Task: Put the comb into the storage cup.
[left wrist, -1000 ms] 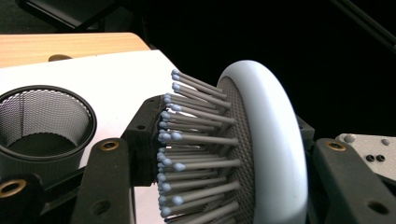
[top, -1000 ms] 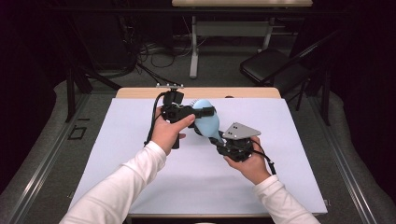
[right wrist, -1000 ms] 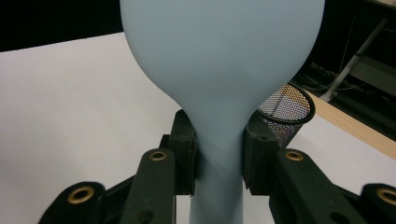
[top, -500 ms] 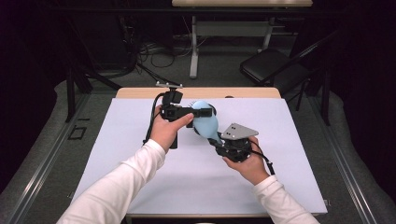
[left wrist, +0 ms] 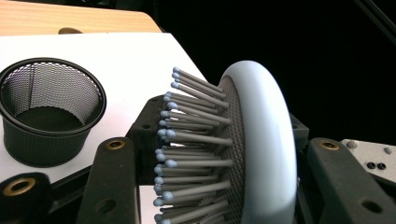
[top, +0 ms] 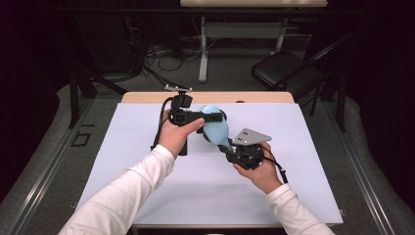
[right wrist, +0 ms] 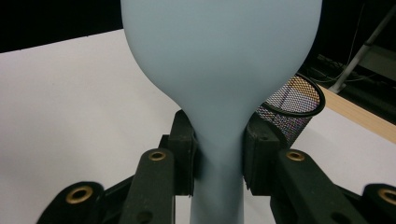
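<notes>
Hairbrush (top: 215,128) between both grippers

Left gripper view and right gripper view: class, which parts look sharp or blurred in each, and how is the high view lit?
Left gripper view: the pale blue plastic hairbrush has crisp bristles, and the black mesh cup is sharp too. Right gripper view: the brush's smooth back shows no texture, and the mesh cup behind looks slightly soft. High view: the white table sheet is evenly bright, with dark surroundings.
</notes>
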`<action>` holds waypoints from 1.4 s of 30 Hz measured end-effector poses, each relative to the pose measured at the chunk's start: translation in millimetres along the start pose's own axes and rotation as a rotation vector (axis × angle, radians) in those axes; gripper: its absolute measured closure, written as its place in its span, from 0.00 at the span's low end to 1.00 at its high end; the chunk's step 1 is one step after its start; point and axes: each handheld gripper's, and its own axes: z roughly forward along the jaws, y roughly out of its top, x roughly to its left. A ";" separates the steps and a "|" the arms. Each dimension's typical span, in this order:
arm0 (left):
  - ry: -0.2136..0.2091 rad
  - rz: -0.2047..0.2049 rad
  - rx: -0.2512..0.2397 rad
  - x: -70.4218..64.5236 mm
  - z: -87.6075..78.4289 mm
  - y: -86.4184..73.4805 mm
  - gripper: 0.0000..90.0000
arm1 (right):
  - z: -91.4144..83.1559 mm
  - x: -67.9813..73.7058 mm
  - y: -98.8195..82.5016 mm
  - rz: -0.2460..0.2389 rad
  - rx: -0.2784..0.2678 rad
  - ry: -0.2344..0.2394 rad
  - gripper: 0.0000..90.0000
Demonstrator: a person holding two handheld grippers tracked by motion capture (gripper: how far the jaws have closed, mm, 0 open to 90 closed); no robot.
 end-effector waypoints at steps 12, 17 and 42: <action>0.010 -0.012 0.008 0.5 2.2 2.5 0.55 | -0.9 -2.9 0.5 0.018 -0.006 0.012 0.73; 0.015 -0.022 0.011 1.7 3.4 3.2 0.55 | -0.9 -4.8 0.7 0.035 -0.003 0.025 0.69; 0.078 -0.010 -0.030 11.5 -5.5 12.3 0.55 | -1.1 -13.1 6.8 0.106 0.044 0.068 0.35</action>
